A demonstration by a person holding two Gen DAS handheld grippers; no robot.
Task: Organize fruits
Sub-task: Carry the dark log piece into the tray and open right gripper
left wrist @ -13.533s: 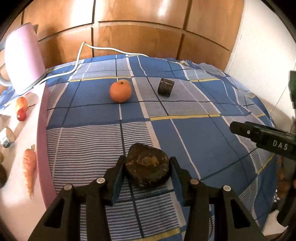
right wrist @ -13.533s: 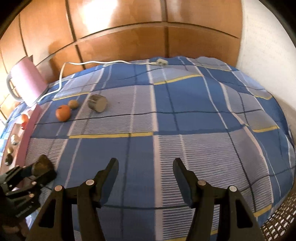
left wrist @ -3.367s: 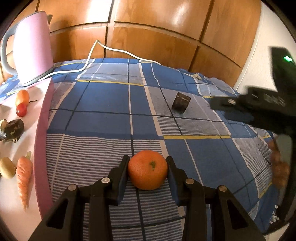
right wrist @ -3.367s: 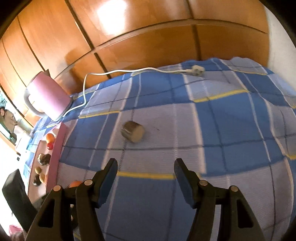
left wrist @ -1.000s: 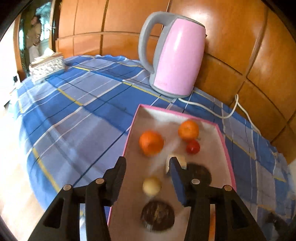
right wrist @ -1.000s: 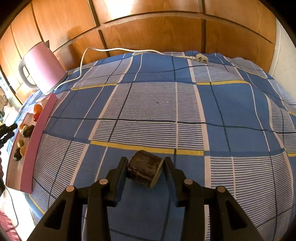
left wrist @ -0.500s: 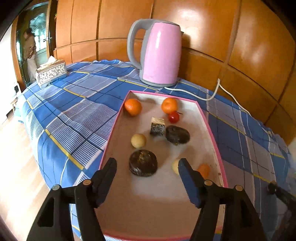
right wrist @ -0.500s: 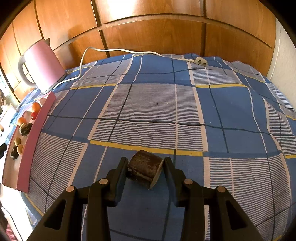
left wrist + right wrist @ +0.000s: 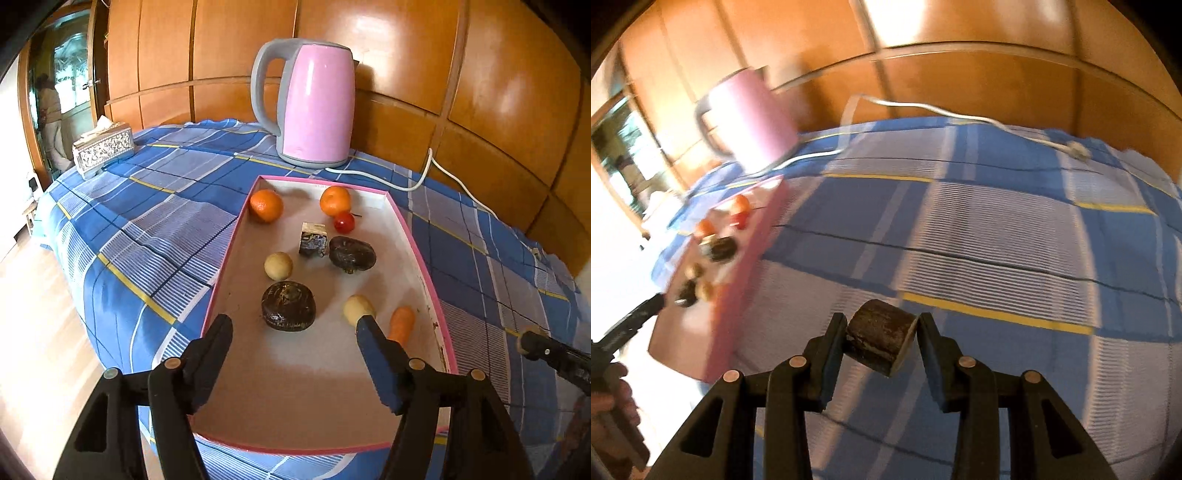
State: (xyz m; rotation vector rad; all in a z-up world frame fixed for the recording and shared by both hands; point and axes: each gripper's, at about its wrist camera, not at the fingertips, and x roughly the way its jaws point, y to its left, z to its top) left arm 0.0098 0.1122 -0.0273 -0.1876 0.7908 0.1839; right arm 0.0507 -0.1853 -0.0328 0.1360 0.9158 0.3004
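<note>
Dark, stiff chunk (image 9: 881, 338) is sitting clamped by its flat sides in my right hand-held gripper (image 9: 881, 341); left hand-held gripper (image 9: 293, 328) is hanging apart, empty.

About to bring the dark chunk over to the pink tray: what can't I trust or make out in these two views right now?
- Pale round item, left wrist view: partly hidden behind the open left tool.
- Carrot, same view: its near end is covered by that tool's finger.
- Pink tray and its contents, right wrist view: motion-blurred, items not tellable.
- Dark chunk in the right tool: its underside is hidden.
- Right tool in the left wrist view: cut off by the edge.
</note>
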